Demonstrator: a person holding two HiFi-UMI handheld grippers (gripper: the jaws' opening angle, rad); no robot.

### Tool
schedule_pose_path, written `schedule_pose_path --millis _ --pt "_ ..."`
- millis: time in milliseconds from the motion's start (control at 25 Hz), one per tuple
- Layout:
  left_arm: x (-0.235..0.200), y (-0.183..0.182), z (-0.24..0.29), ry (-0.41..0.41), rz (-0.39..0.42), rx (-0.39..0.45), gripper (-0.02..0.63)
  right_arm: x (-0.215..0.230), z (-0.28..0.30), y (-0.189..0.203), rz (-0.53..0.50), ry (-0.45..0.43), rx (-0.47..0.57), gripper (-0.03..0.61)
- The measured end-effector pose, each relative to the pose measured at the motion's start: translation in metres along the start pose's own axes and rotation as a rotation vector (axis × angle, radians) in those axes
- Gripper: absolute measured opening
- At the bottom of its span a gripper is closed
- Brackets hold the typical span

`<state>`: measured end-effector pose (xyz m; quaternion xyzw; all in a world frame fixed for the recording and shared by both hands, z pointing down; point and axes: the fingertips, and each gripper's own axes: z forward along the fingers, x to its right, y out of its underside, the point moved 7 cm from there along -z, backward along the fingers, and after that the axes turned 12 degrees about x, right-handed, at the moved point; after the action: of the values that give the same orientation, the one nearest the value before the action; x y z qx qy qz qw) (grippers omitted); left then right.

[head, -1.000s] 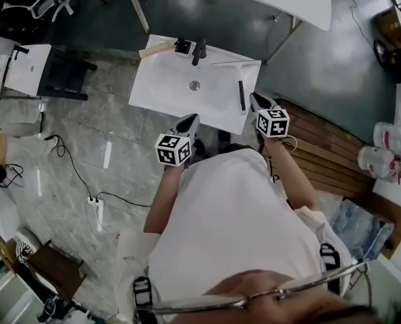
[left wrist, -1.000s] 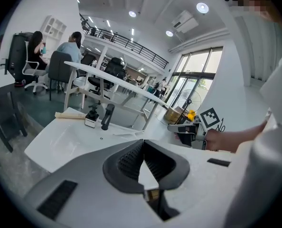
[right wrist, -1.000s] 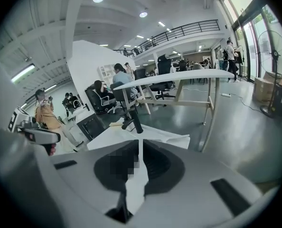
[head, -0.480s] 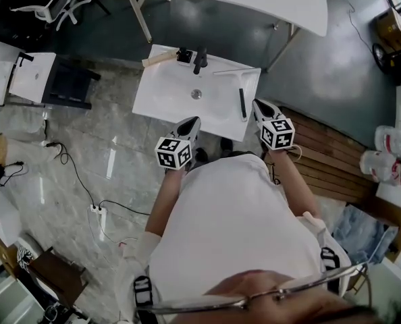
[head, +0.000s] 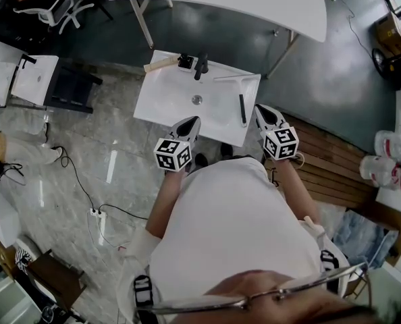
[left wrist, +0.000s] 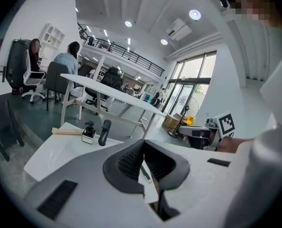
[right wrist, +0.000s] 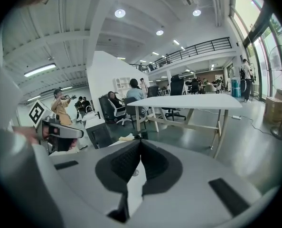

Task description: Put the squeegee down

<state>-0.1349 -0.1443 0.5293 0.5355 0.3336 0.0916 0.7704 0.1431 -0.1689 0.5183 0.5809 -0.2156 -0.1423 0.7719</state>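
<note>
Where the left claw is held above the near edge of the white bench, its jaws are seen pressed together at the tips, clenched on nothing. Its dark ribbed pads are set in smooth grey shells that curve inward to meet, and a cube with black-and-white square markers is carried behind them.

The bench is a smooth, glossy rectangle with a shallow basin sunk into it and a small round metal drain at the middle. Along its far edge a pale wooden piece, a small black-topped bottle and a matt black tap are ranged from left to right.

The squeegee is laid flat on the right part of the bench. It is T-shaped: a slim black handle runs towards the near edge, and a long thin blade bar is set across its far end, by the far right corner. It is touched by neither claw. It lies to the right of the left claw, well apart from it, and just to the left of the right claw.

The right claw is held at the near right corner of the bench. Its jaws are likewise clamped together on nothing, and the same ribbed dark pads and smooth grey shells are shown.
</note>
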Motion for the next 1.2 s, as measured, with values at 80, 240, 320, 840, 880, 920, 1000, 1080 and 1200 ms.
schedule_pose_path --millis 80,240,320,840,880,920,1000,1080,1200 --pt "0.001 -0.003 0.000 -0.002 0.005 0.009 0.005 -0.001 -0.004 0.000 -0.016 -0.004 0.008 0.006" --pt "-0.003 -0.006 -0.002 -0.012 0.001 0.019 0.005 -0.005 -0.008 -0.002 -0.047 -0.015 0.026 0.005" --pt "-0.005 -0.006 -0.003 -0.015 -0.001 0.020 0.005 -0.006 -0.009 -0.003 -0.049 -0.014 0.037 0.005" --pt "-0.007 -0.007 -0.004 -0.020 -0.008 0.019 0.005 -0.006 -0.006 -0.006 -0.017 -0.007 0.043 0.005" --pt "-0.007 -0.007 -0.004 -0.021 -0.009 0.019 0.005 -0.006 -0.007 -0.006 -0.013 -0.006 0.044 0.005" --pt "-0.006 -0.007 -0.005 -0.022 -0.010 0.020 0.005 -0.006 -0.007 -0.006 -0.009 -0.005 0.045 0.005" --pt "-0.006 -0.006 -0.005 -0.024 -0.014 0.020 0.005 -0.005 -0.007 -0.005 -0.004 -0.003 0.045 0.005" --pt "-0.008 -0.006 -0.006 -0.026 -0.018 0.022 0.005 -0.006 -0.006 -0.005 -0.002 -0.001 0.044 0.005" --pt "-0.010 -0.005 -0.006 -0.027 -0.018 0.025 0.005 -0.006 -0.005 -0.005 0.000 0.001 0.048 0.005"
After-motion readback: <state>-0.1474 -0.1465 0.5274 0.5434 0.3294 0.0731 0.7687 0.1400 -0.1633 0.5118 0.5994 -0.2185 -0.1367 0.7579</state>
